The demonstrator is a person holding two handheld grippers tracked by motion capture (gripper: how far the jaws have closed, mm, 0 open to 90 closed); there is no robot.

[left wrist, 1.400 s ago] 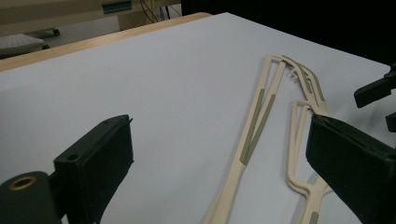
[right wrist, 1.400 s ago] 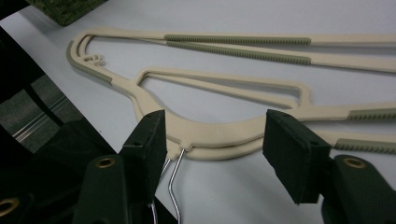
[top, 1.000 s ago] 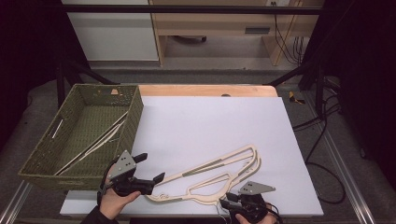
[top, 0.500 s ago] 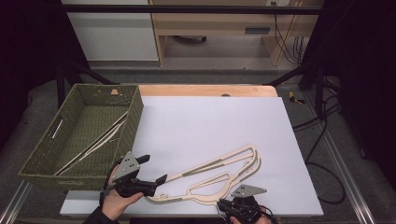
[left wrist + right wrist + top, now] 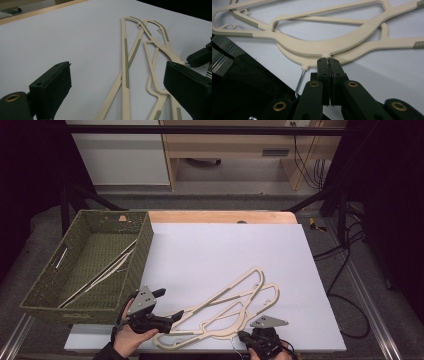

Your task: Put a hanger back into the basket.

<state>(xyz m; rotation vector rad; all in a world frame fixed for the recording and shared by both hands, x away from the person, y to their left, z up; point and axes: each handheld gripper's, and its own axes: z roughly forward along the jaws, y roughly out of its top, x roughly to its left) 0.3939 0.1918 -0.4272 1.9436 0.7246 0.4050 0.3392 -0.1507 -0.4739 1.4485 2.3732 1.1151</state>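
Observation:
Two cream hangers with green grip strips lie crossed on the white table (image 5: 215,245). One hanger (image 5: 220,295) runs up to the right, the other hanger (image 5: 252,307) lies over it nearer me. My left gripper (image 5: 169,303) is open at their left ends, its jaws either side of the hanger arms (image 5: 125,62). My right gripper (image 5: 244,336) is at the front edge, shut on the hook stub at the neck of the top hanger (image 5: 332,46). The lower hanger's metal hook (image 5: 299,83) hangs free beside the jaws.
A green woven basket (image 5: 50,295) stands at the table's left, holding several pale hangers (image 5: 107,270). A wooden strip (image 5: 220,216) borders the far edge. Cables (image 5: 345,245) trail off the right side.
My left gripper has edged to the right toward the hanger ends. The hangers and my right gripper have shifted slightly left.

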